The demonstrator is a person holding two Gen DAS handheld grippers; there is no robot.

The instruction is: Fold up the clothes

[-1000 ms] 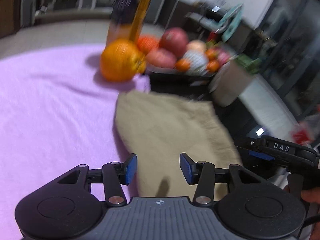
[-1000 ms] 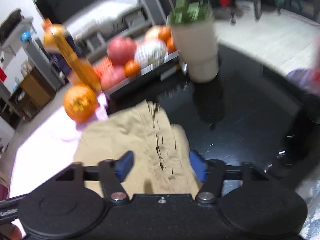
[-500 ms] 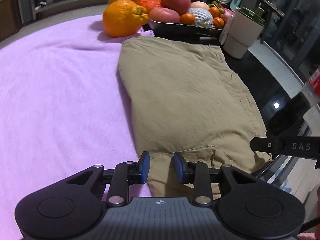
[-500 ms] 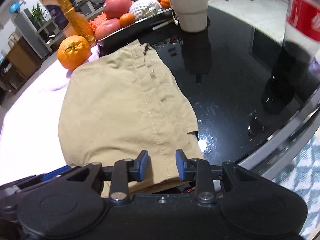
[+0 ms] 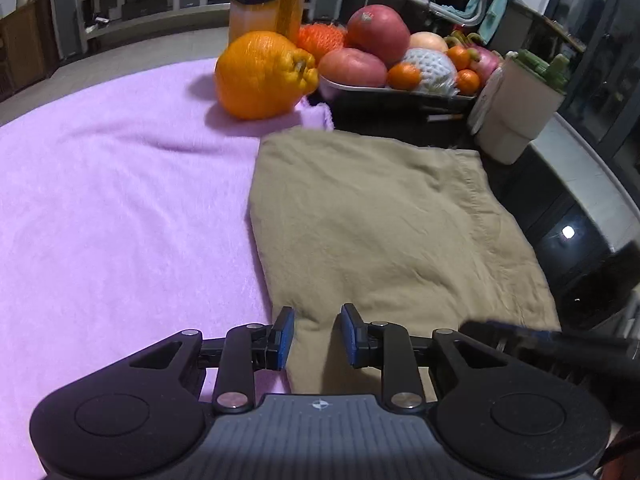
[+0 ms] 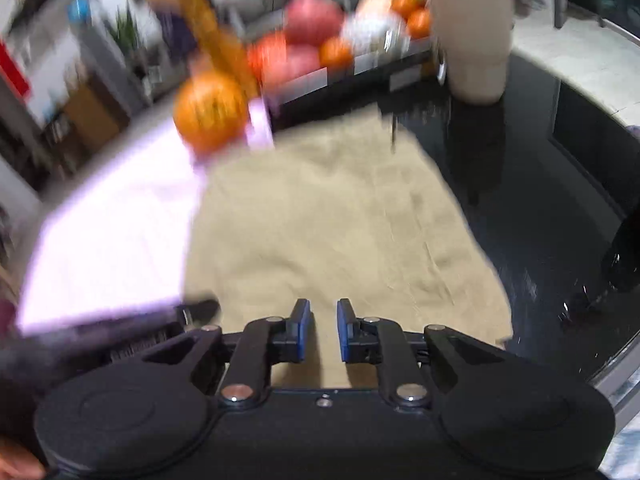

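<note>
shelving and cabinets line the dim room behind a glossy black worktop (image 5: 576, 216), whose left part is draped with a lilac towel (image 5: 120, 208). on it lies the folded khaki garment (image 5: 384, 232), a rough rectangle with its left edge over the towel and its right part on the bare black surface. beyond its far edge sit a large knobbly orange (image 5: 260, 76) on the towel, a tall juice bottle (image 5: 264, 4) behind it, a tray of fruit (image 5: 396, 64) and a pale plant pot (image 5: 516, 116) to the right.

the left tongs (image 5: 316, 334) are parted by a moderate gap and grip nothing; they sit over the near left corner of the garment, and whether the blue pads (image 5: 285, 336) touch the cloth cannot be told.

the right wrist view is blurred. the right tongs (image 6: 322, 330) stand slightly apart with nothing between them, over the near edge of the khaki garment (image 6: 328, 220). the orange (image 6: 210, 110), the pot (image 6: 472, 40) and the towel (image 6: 112, 232) show there as smears.
</note>
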